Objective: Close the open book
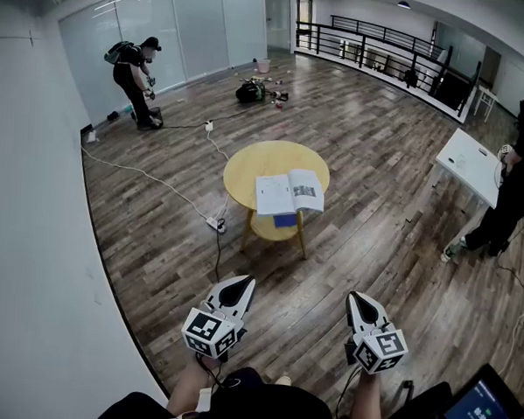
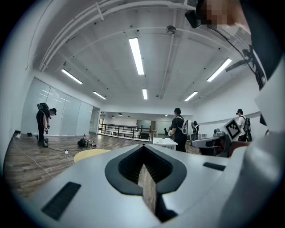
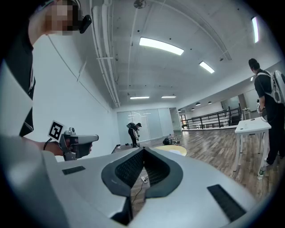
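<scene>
The open book (image 1: pixel 289 193) lies flat, pages up, on the round yellow bench (image 1: pixel 247 162), with its near edge at the bench's front rim. A blue thing (image 1: pixel 284 219) on the bench's lower shelf is mostly hidden beneath the book. Bare wooden floor (image 1: pixel 356 244) rings the bench on every side. A white cable (image 1: pixel 158 183) and a power strip (image 1: pixel 216 223) lie just left of the bench. Well short of the bench, the left tongs (image 1: pixel 242 284) and the right tongs (image 1: pixel 355 298) are each pressed together on nothing. The print on the pages is too small to read.
</scene>
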`<move>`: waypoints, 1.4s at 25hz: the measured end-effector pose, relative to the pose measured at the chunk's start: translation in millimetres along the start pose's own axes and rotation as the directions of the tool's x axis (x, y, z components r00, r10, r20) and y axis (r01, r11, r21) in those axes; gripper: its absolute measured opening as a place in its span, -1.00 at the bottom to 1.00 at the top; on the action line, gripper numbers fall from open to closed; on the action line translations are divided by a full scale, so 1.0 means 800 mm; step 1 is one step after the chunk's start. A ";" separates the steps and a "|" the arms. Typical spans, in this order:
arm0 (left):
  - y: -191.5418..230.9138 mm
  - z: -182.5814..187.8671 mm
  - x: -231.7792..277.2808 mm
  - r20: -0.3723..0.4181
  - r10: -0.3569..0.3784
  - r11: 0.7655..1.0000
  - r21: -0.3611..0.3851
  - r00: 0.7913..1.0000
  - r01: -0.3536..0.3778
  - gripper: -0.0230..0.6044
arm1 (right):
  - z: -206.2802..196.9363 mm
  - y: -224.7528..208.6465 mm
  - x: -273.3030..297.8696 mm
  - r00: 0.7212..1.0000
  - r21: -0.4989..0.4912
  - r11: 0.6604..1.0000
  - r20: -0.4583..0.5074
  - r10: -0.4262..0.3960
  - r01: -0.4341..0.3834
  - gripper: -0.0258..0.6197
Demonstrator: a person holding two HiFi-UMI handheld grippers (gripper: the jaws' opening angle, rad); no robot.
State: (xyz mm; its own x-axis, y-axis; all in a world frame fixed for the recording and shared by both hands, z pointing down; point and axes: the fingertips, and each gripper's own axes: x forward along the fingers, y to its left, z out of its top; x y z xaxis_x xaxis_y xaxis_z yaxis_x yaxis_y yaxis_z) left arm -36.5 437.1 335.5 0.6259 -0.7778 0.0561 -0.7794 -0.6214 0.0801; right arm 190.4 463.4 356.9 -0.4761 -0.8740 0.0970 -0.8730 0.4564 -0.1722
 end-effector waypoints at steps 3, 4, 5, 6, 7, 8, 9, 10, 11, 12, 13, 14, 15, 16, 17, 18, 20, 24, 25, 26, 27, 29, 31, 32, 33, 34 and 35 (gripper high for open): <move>-0.002 -0.002 0.025 0.003 0.001 1.000 0.009 1.000 -0.001 -0.93 | -0.002 -0.018 0.009 1.000 -0.003 1.000 0.004 0.009 -0.009 -0.91; -0.002 -0.002 0.033 0.003 0.000 1.000 0.014 1.000 0.000 -0.93 | -0.002 -0.024 0.012 1.000 -0.001 1.000 0.005 0.010 -0.010 -0.91; -0.002 -0.001 0.040 0.002 0.000 1.000 0.021 1.000 0.000 -0.93 | -0.002 -0.031 0.014 1.000 0.002 1.000 0.005 0.010 -0.010 -0.91; -0.002 0.000 0.047 0.000 0.001 1.000 0.030 1.000 -0.001 -0.93 | -0.003 -0.037 0.017 1.000 0.005 1.000 0.004 0.010 -0.010 -0.91; 0.000 0.000 0.053 -0.003 0.003 0.999 0.039 1.000 -0.003 -0.93 | -0.004 -0.044 0.020 1.000 0.008 1.000 0.003 0.010 -0.010 -0.91; 0.003 0.000 0.060 -0.004 0.006 0.999 0.048 1.000 -0.006 -0.93 | -0.005 -0.050 0.025 1.000 0.010 1.000 0.002 0.009 -0.009 -0.91; 0.007 0.000 0.068 -0.005 0.009 0.999 0.054 1.000 -0.008 -0.93 | -0.006 -0.056 0.030 1.000 0.012 1.000 0.000 0.008 -0.008 -0.91; 0.012 -0.001 0.076 -0.005 0.011 0.998 0.055 1.000 -0.011 -0.93 | -0.007 -0.063 0.037 1.000 0.014 1.000 -0.003 0.007 -0.007 -0.91; 0.018 -0.002 0.085 -0.005 0.013 0.998 0.053 1.000 -0.012 -0.93 | -0.008 -0.069 0.044 1.000 0.016 1.000 -0.006 0.005 -0.005 -0.91; 0.024 -0.003 0.094 -0.005 0.014 0.999 0.050 1.000 -0.013 -0.93 | -0.009 -0.075 0.051 1.000 0.017 1.000 -0.010 0.004 -0.004 -0.91; 0.031 -0.004 0.103 -0.005 0.014 0.999 0.046 1.000 -0.014 -0.93 | -0.010 -0.080 0.060 1.000 0.018 1.000 -0.015 0.003 -0.003 -0.91; 0.039 -0.005 0.112 -0.005 0.015 0.999 0.043 1.000 -0.014 -0.93 | -0.010 -0.086 0.070 1.000 0.018 1.000 -0.019 0.003 -0.003 -0.91; 0.048 -0.006 0.123 -0.003 0.014 0.999 0.040 1.000 -0.014 -0.93 | -0.010 -0.092 0.082 1.000 0.017 1.000 -0.022 0.003 -0.002 -0.91; 0.059 -0.006 0.135 -0.001 0.013 0.999 0.038 1.000 -0.013 -0.93 | -0.009 -0.098 0.095 1.000 0.014 1.000 -0.026 0.001 -0.001 -0.91; 0.071 -0.007 0.148 0.003 0.011 0.999 0.036 1.000 -0.011 -0.93 | -0.009 -0.106 0.109 1.000 0.012 1.000 -0.030 -0.002 0.002 -0.91; 0.084 -0.007 0.163 0.008 0.008 0.999 0.034 1.000 -0.009 -0.93 | -0.008 -0.114 0.125 0.999 0.009 1.000 -0.034 -0.005 0.005 -0.91; 0.116 -0.005 0.195 0.014 0.006 1.000 0.030 1.000 -0.007 -0.93 | -0.005 -0.131 0.164 0.999 0.009 1.000 -0.042 -0.011 0.011 -0.91; 0.184 0.004 0.264 0.009 -0.006 1.000 0.018 1.000 0.006 -0.93 | 0.015 -0.161 0.251 0.999 0.009 1.000 -0.039 -0.013 0.013 -0.91; 0.201 0.007 0.282 0.005 -0.009 1.000 0.018 1.000 0.009 -0.93 | 0.021 -0.169 0.274 0.999 0.011 1.000 -0.036 -0.012 0.012 -0.91; 0.218 0.008 0.298 0.001 -0.011 1.000 0.017 1.000 0.011 -0.93 | 0.025 -0.175 0.296 0.999 0.015 1.000 -0.037 -0.011 0.011 -0.91; 0.234 0.009 0.313 -0.005 -0.012 1.000 0.015 1.000 0.012 -0.93 | 0.027 -0.181 0.317 0.999 0.018 1.000 -0.042 -0.010 0.010 -0.91; 0.263 0.008 0.340 -0.020 -0.016 1.000 0.008 1.000 0.016 -0.93 | 0.027 -0.194 0.357 0.998 0.029 1.000 -0.060 -0.010 0.012 -0.91; 0.289 0.008 0.366 -0.032 -0.021 1.000 0.000 0.999 0.021 -0.93 | 0.027 -0.205 0.395 0.997 0.042 0.999 -0.075 -0.008 0.012 -0.91; 0.302 0.008 0.377 -0.037 -0.022 1.000 -0.005 0.999 0.022 -0.93 | 0.028 -0.209 0.413 0.997 0.049 0.999 -0.081 -0.005 0.009 -0.91; 0.315 0.007 0.387 -0.042 -0.022 1.000 -0.011 0.999 0.021 -0.93 | 0.028 -0.213 0.431 0.996 0.054 0.999 -0.087 -0.001 0.006 -0.91; 0.327 0.005 0.397 -0.048 -0.021 1.000 -0.018 0.999 0.021 -0.93 | 0.028 -0.217 0.447 0.996 0.057 0.998 -0.094 0.002 0.003 -0.91; 0.338 0.002 0.405 -0.055 -0.021 0.999 -0.026 0.998 0.020 -0.93 | 0.028 -0.220 0.463 0.995 0.059 0.998 -0.103 0.006 0.000 -0.91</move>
State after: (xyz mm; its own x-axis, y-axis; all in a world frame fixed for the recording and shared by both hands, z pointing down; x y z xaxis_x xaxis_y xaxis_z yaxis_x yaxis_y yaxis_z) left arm -44.4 16.8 373.4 0.6430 -0.7581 0.1086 -0.7658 -0.6341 0.1073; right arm 170.3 55.9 401.5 -0.4895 -0.8496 0.1965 -0.8653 0.4455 -0.2298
